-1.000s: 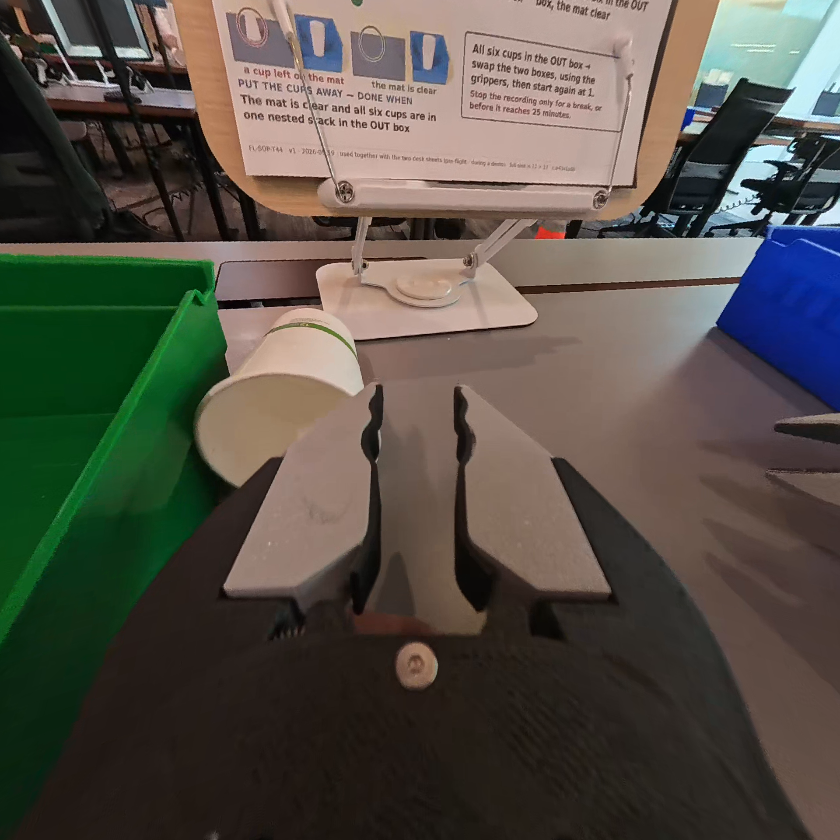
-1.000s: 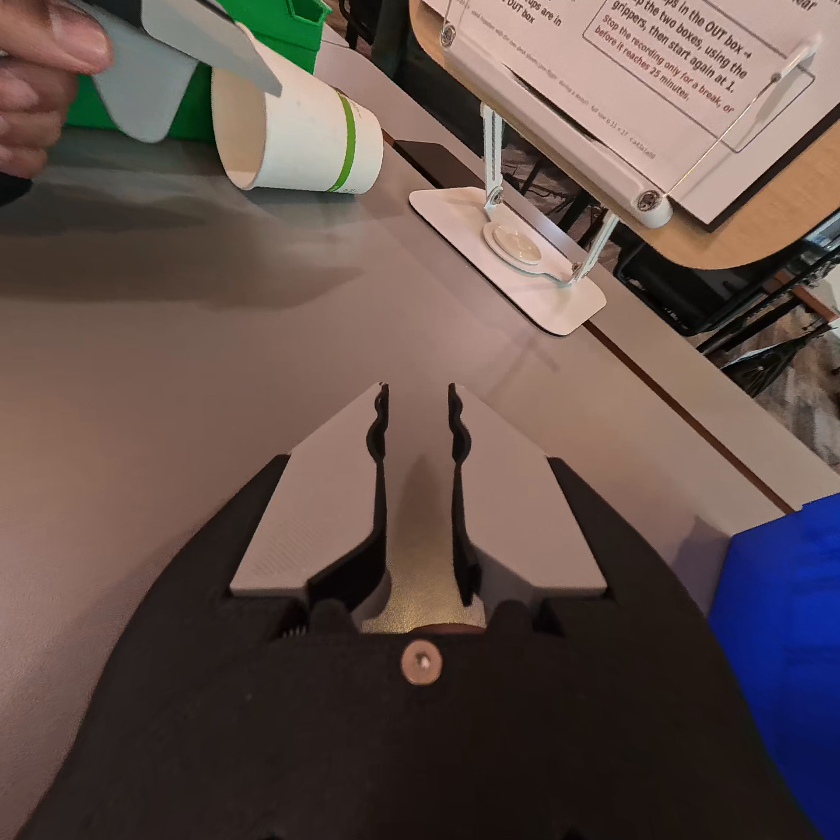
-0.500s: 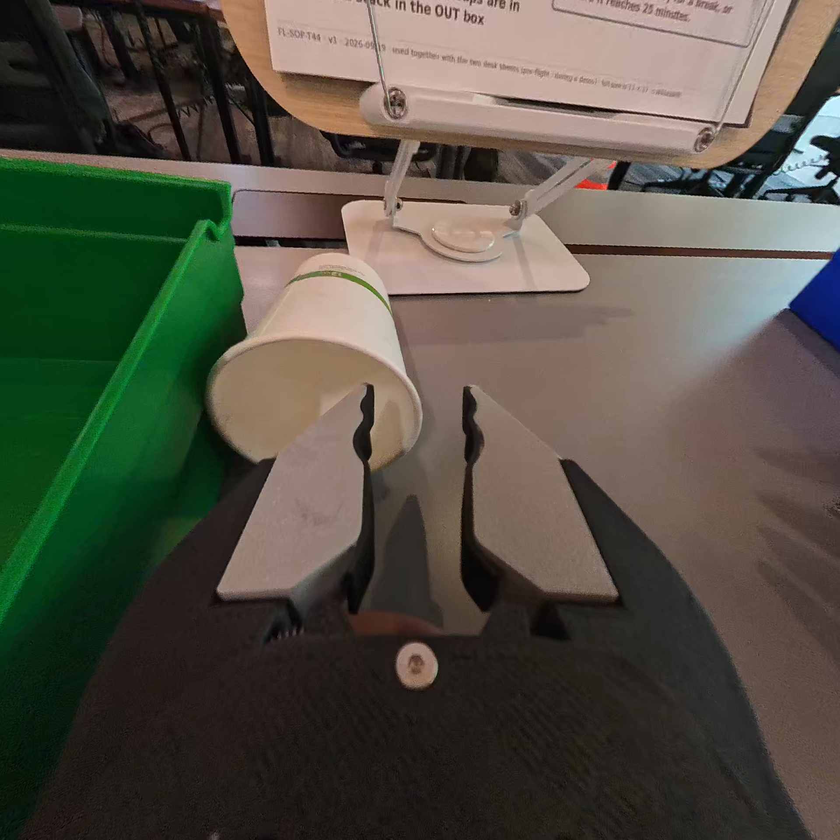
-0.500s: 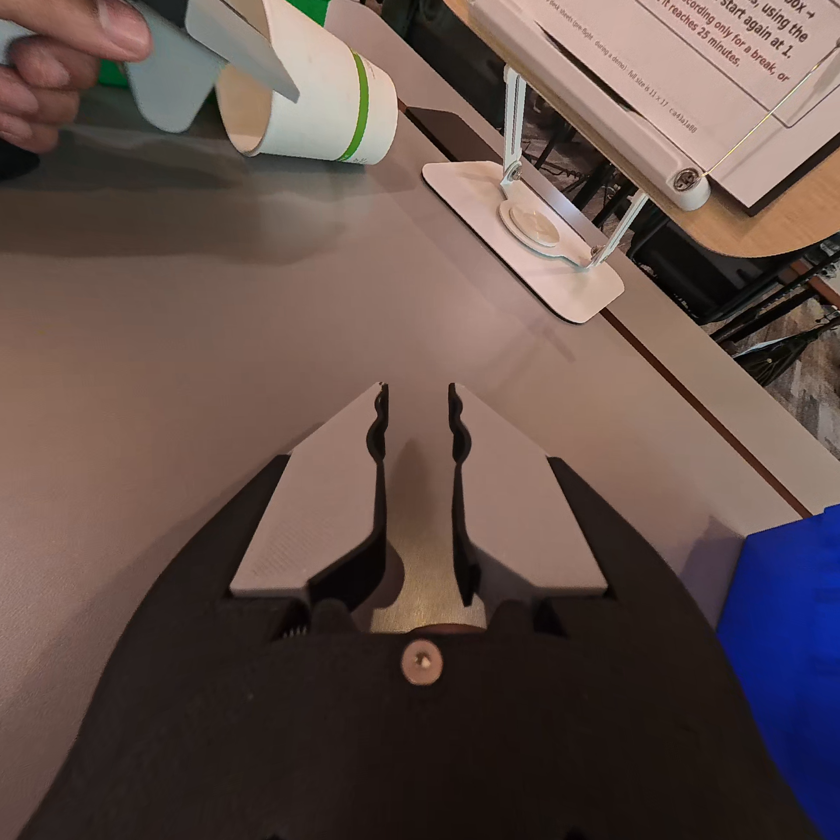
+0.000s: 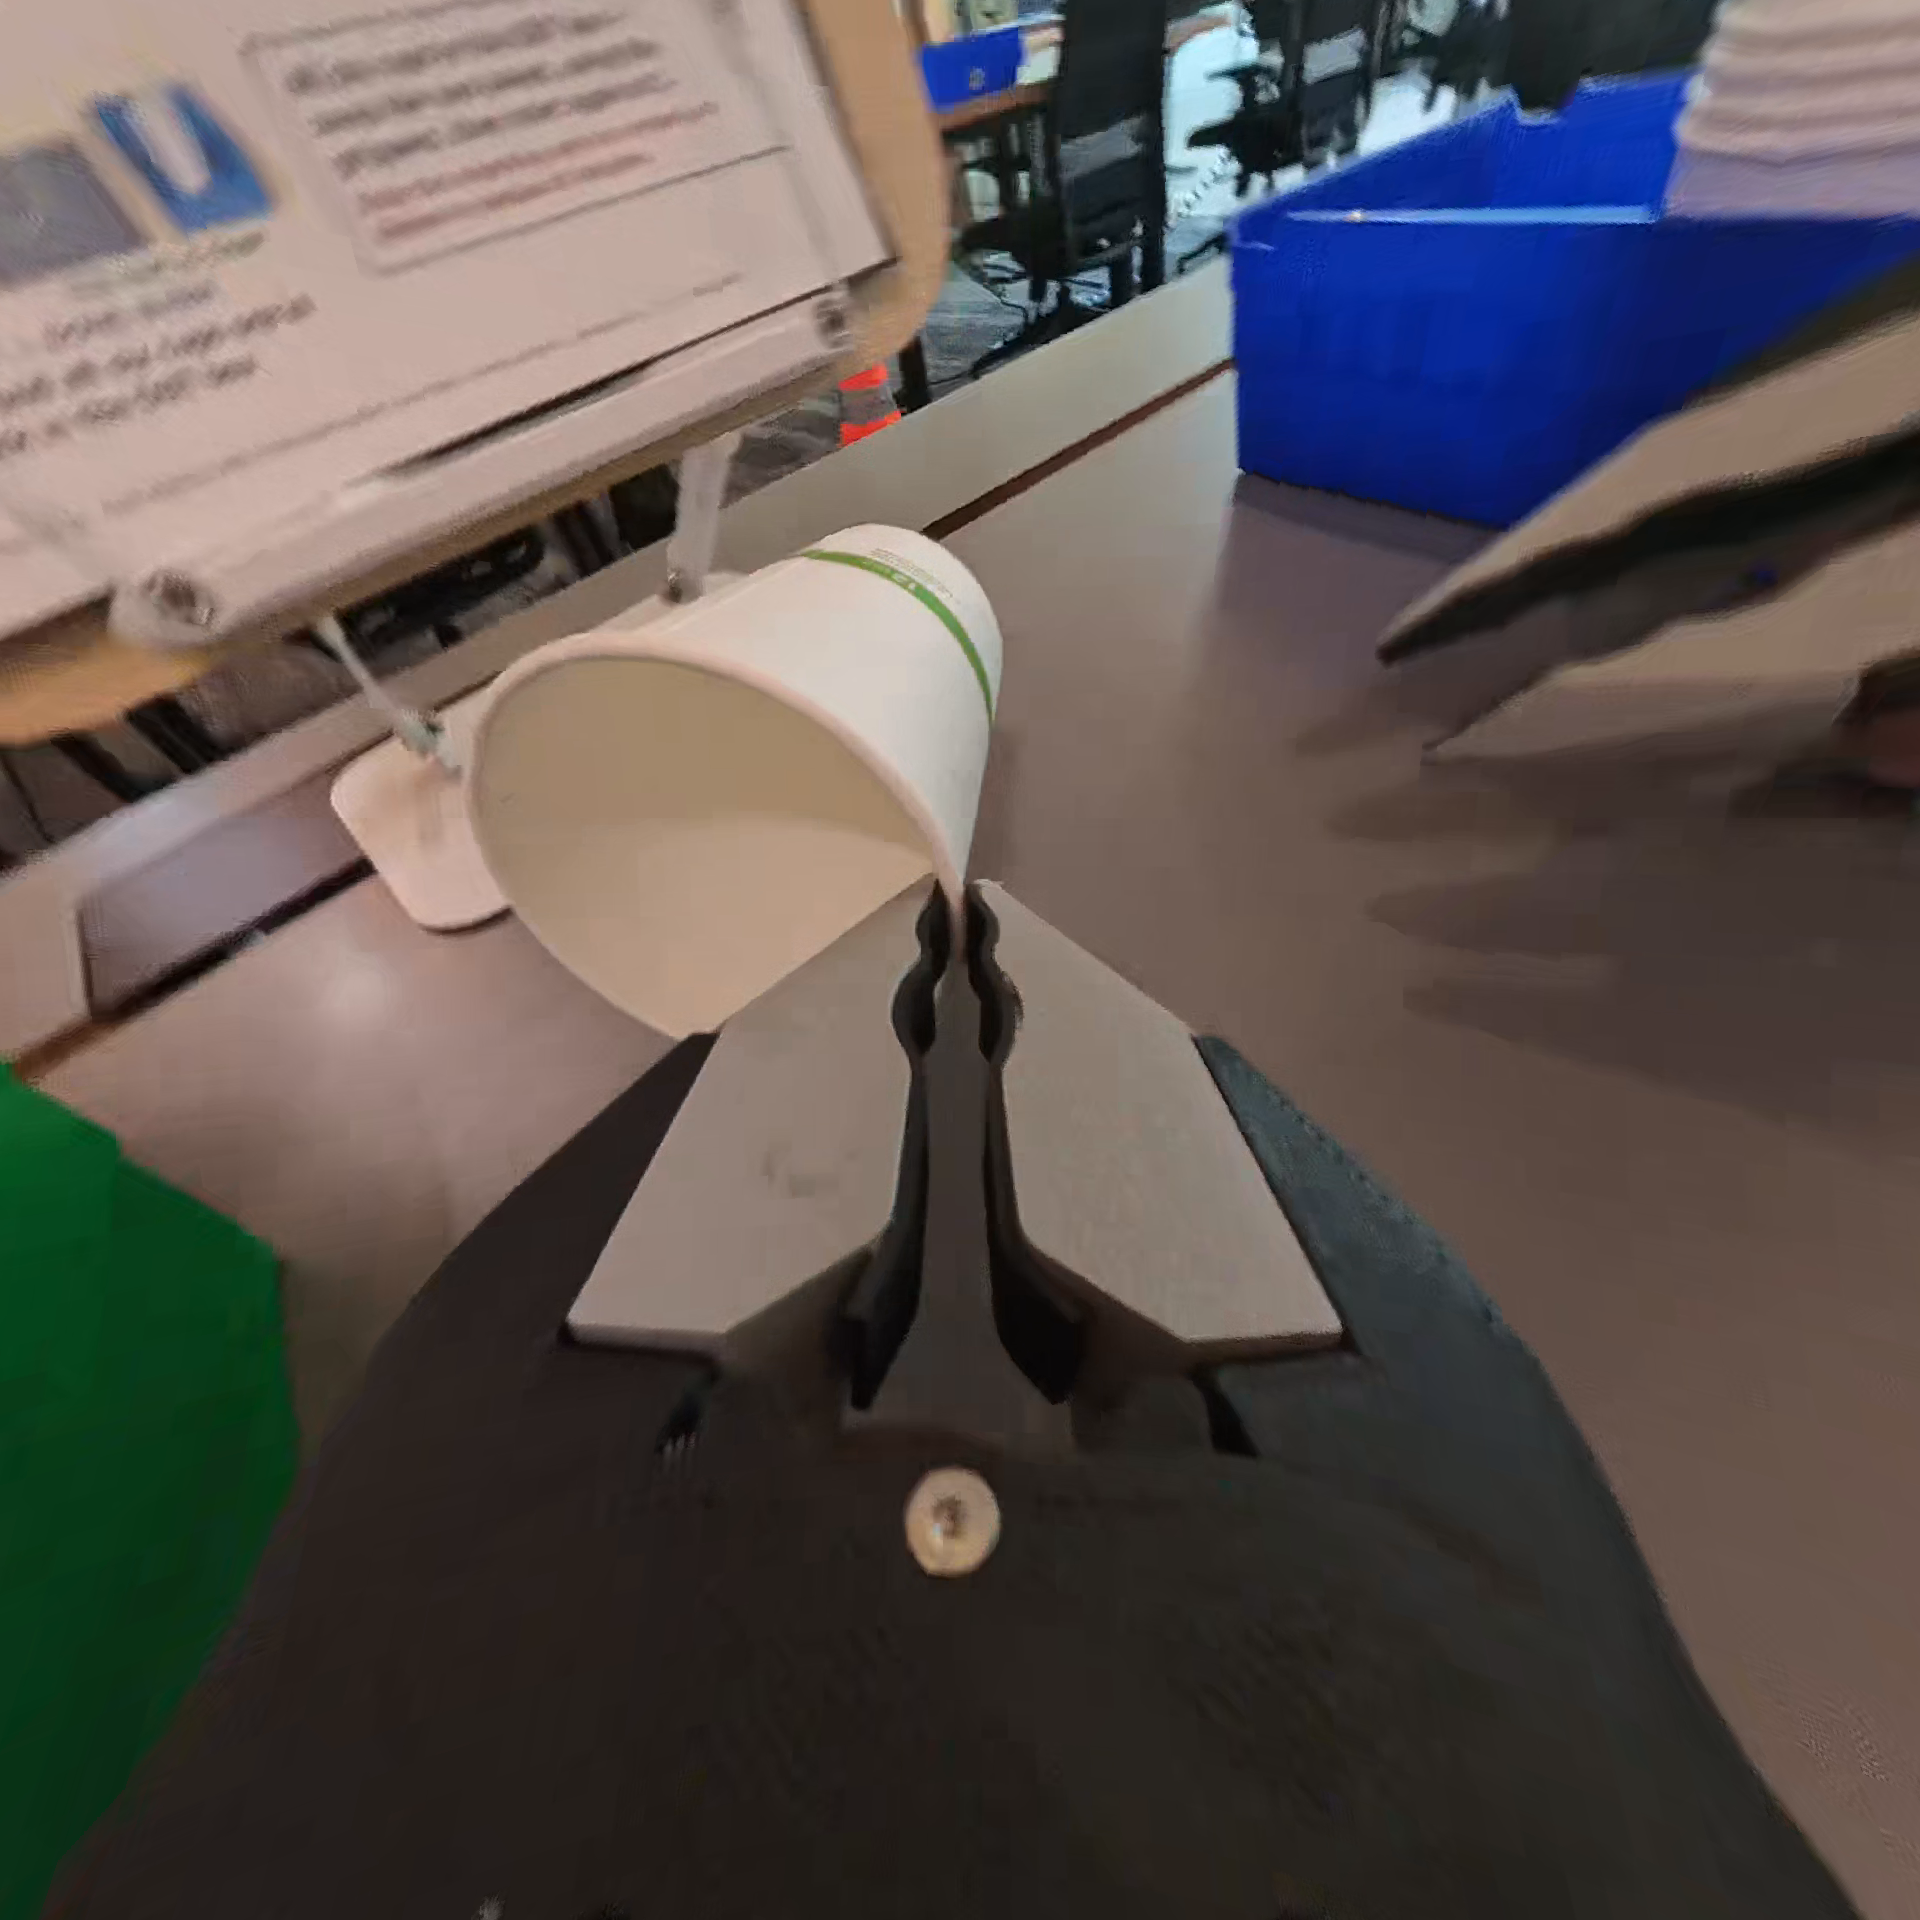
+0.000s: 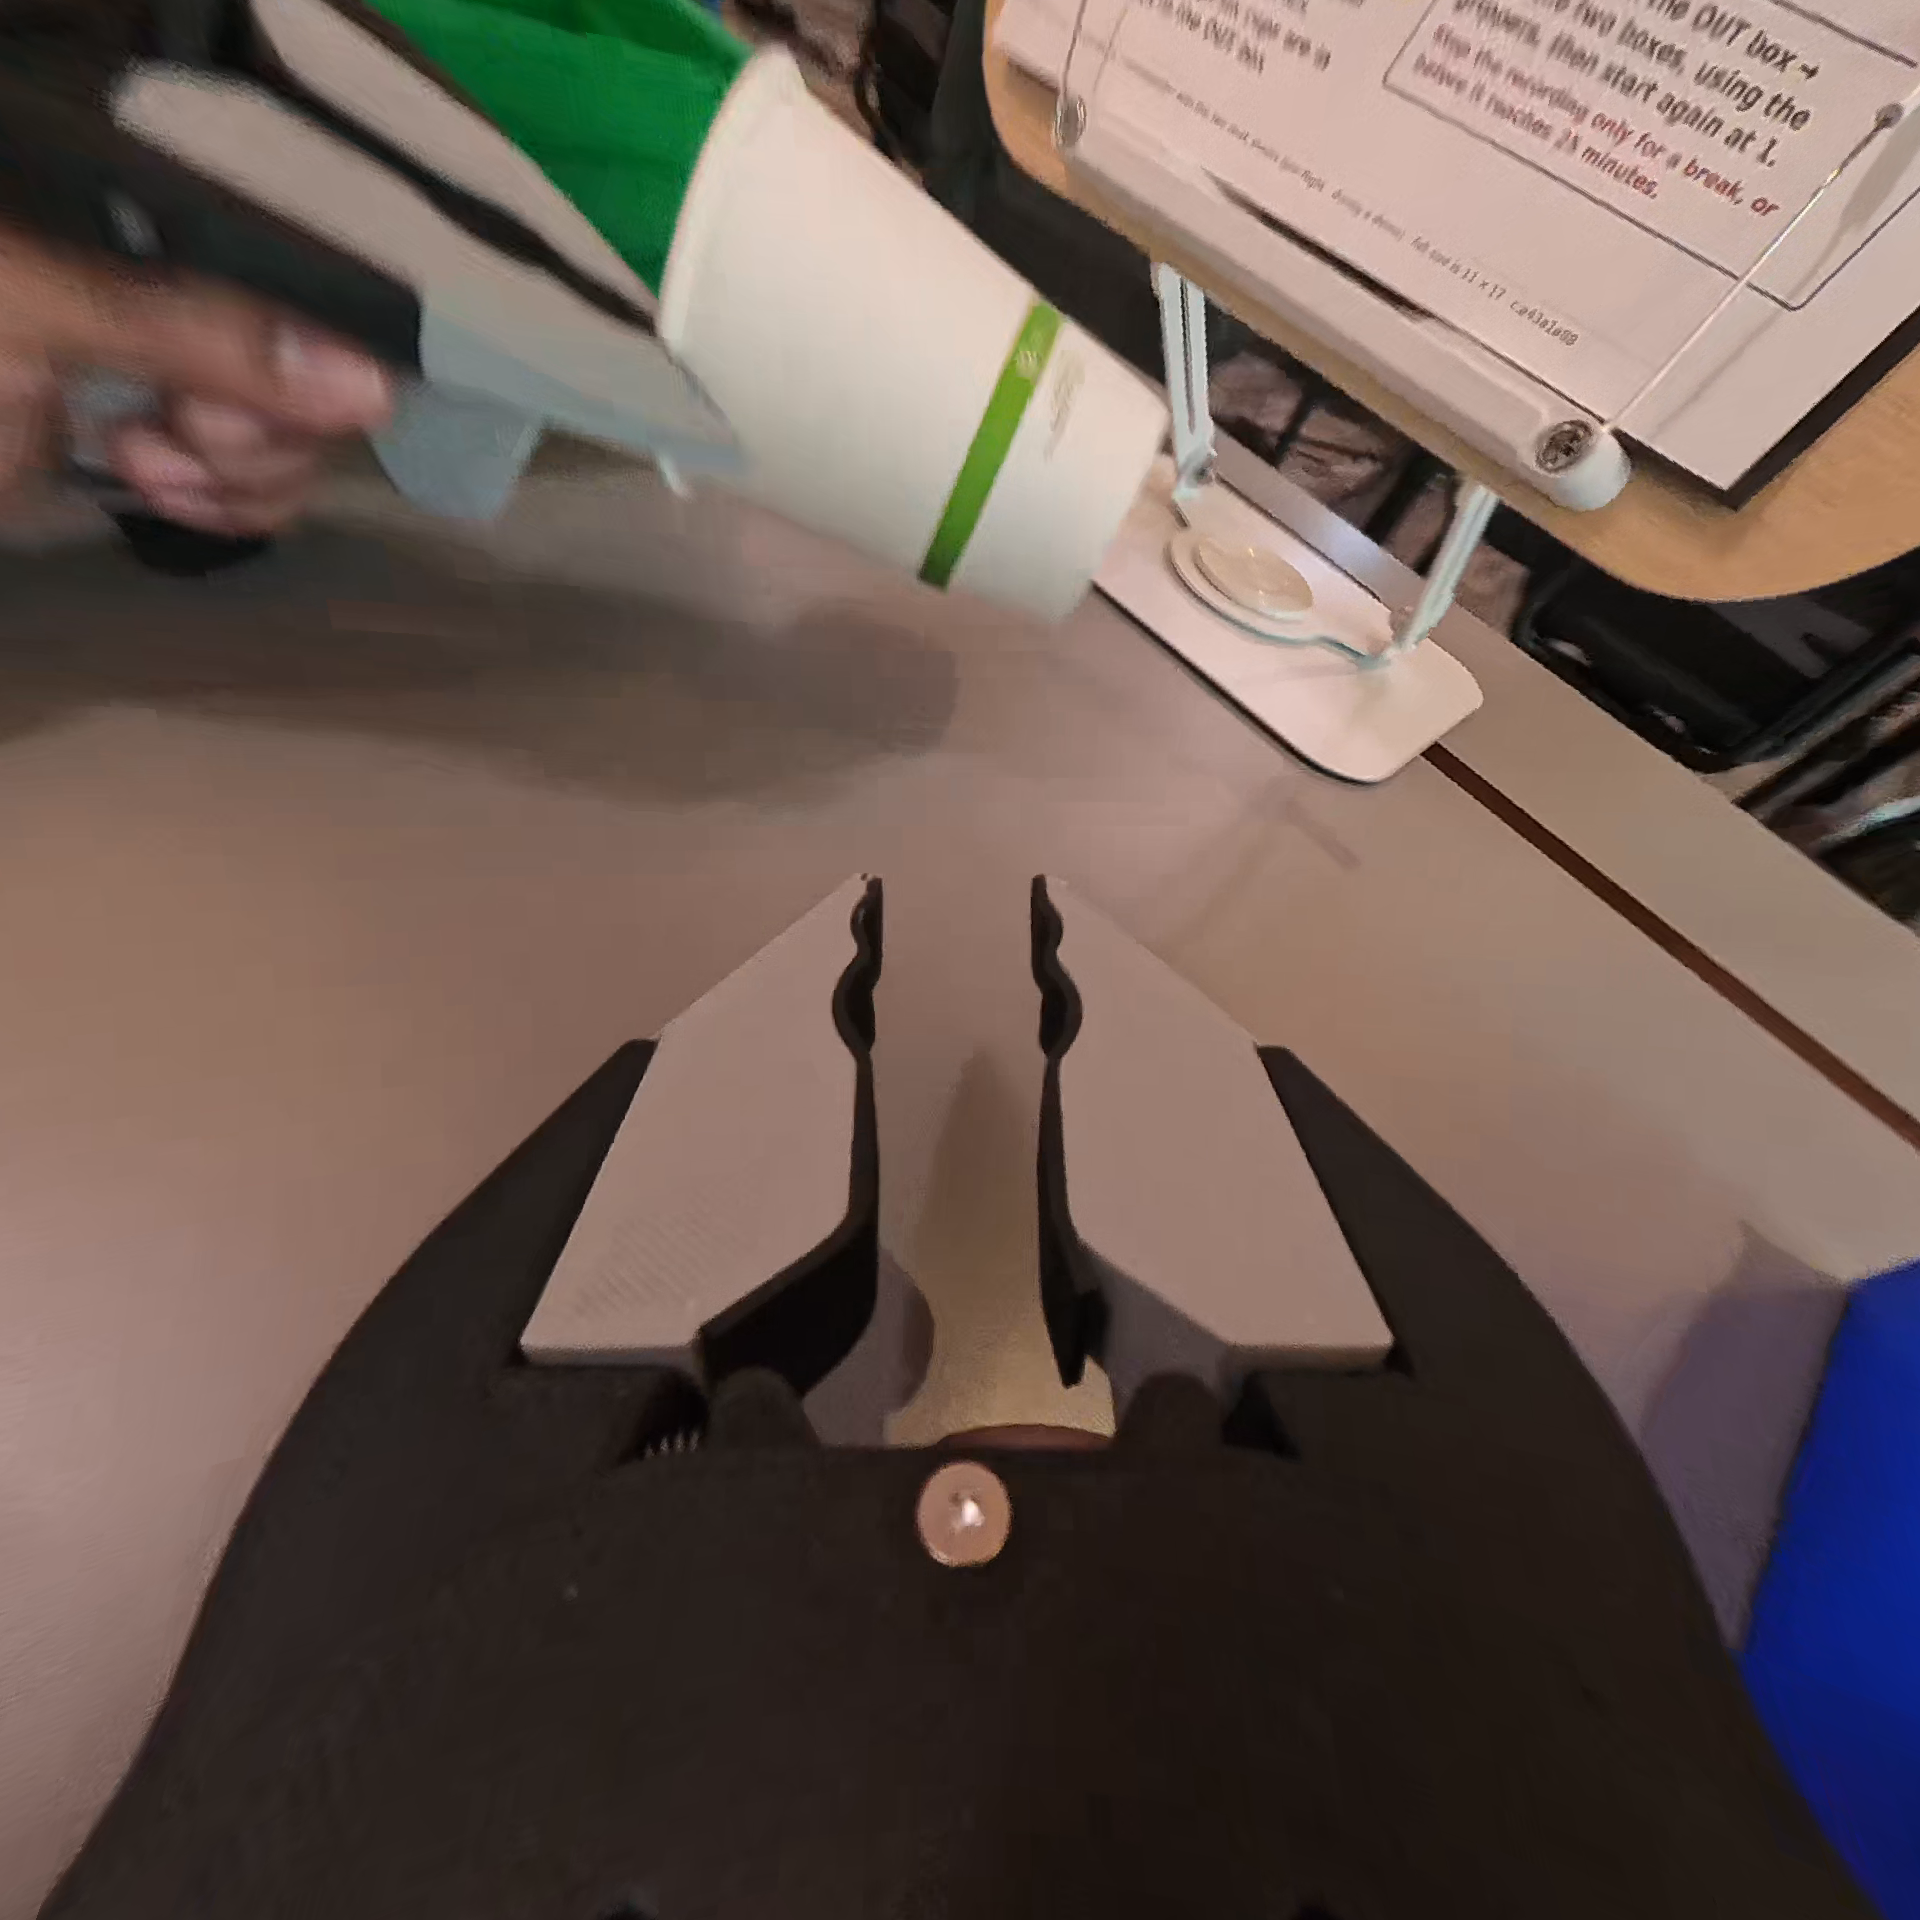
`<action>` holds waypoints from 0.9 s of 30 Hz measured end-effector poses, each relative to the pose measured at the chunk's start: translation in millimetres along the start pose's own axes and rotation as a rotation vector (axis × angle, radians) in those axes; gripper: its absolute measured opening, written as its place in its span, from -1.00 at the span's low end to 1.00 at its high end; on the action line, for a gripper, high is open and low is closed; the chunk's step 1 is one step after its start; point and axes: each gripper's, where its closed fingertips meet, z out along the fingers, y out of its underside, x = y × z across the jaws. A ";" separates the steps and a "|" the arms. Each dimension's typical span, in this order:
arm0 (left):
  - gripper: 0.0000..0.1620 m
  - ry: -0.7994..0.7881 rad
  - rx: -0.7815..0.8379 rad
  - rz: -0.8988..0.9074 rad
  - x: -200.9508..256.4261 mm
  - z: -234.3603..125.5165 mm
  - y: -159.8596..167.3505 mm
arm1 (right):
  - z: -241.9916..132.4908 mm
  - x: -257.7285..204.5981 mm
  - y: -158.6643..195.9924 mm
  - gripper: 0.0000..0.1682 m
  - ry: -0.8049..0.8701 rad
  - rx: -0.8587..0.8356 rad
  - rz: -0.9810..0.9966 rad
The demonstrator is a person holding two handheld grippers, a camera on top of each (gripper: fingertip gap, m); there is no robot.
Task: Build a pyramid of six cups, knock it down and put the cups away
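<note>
A white paper cup point(image 5: 727, 769) with a green band is held by its rim, lifted off the grey table and tilted with its mouth toward the left wrist camera. My left gripper point(image 5: 956, 899) is shut on that rim. In the right wrist view the same cup point(image 6: 883, 353) hangs in the air at the upper left, with the left gripper point(image 6: 665, 395) and a hand behind it. My right gripper point(image 6: 956, 894) is open and empty, low over the table. Its fingers point(image 5: 1662, 582) show at the right edge of the left wrist view.
A blue box point(image 5: 1455, 343) stands at the back right, with a stack of white cups point(image 5: 1808, 104) in its corner. A green box point(image 5: 125, 1403) is at the left. A sheet holder on a white stand point(image 6: 1330, 665) is at the back. The tips of one gripper are about 12 cm away from the tips of the other.
My left gripper closed on the cup's rim, lifted it off the table by the green box and swung right toward the blue box. The right gripper stayed open and barely moved.
</note>
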 end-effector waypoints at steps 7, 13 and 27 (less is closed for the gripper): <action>-1.00 -0.014 -0.021 0.392 39.7 2.0 -0.8 | -15.1 3.0 -23.8 -0.62 -0.104 0.160 0.168; -1.00 0.114 0.112 0.491 75.1 -6.3 -14.3 | -14.0 4.2 -23.3 -0.39 -0.137 0.176 0.237; -1.00 0.383 0.132 0.365 94.0 -30.5 -15.7 | -24.8 -18.8 -36.6 -0.15 -0.206 0.243 -0.017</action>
